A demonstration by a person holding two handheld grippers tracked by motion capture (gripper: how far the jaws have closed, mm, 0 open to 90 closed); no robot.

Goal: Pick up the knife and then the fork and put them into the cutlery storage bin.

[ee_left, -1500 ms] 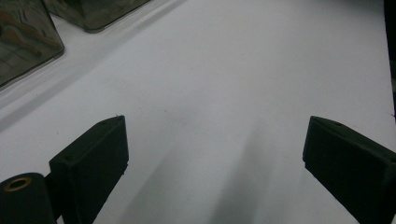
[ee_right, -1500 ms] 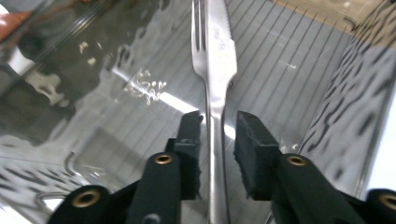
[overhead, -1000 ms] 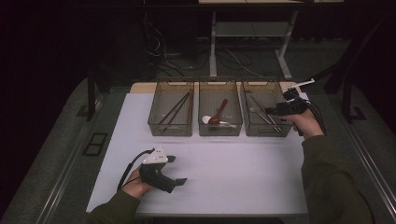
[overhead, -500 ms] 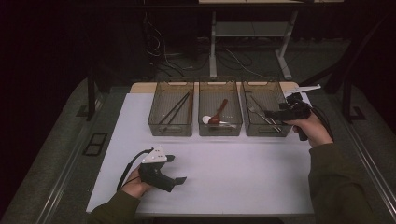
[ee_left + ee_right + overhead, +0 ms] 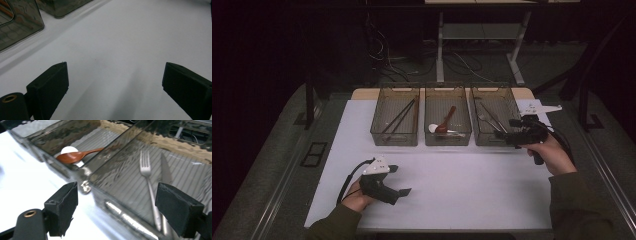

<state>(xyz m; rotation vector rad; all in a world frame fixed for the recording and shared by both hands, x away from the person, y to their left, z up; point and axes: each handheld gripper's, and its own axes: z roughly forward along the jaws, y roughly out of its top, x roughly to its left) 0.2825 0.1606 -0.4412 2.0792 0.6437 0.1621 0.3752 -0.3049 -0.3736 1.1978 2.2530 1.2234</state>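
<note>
My right gripper (image 5: 507, 132) hovers at the near right corner of the right clear bin (image 5: 484, 139), jaws pointing left. Its jaws have opened wider within the last second and nothing is between them. In the right gripper view the open gripper (image 5: 116, 207) looks over the bin at a metal fork (image 5: 147, 177) and a knife (image 5: 165, 170) lying inside. The middle bin (image 5: 448, 140) holds a brown wooden spoon (image 5: 446, 121) (image 5: 77, 156) and a white spoon (image 5: 433, 128). My left gripper (image 5: 399, 180) (image 5: 115, 82) rests open and empty on the white mat (image 5: 462, 185).
The left bin (image 5: 395, 141) holds dark chopsticks (image 5: 401, 117). All three bins stand side by side at the mat's far edge. The mat covers most of the table between the bins and the front edge. Table legs and cables lie beyond the table.
The right gripper drew back from above the right bin toward the near side and its jaws spread wider. The left hand and gripper kept still.
</note>
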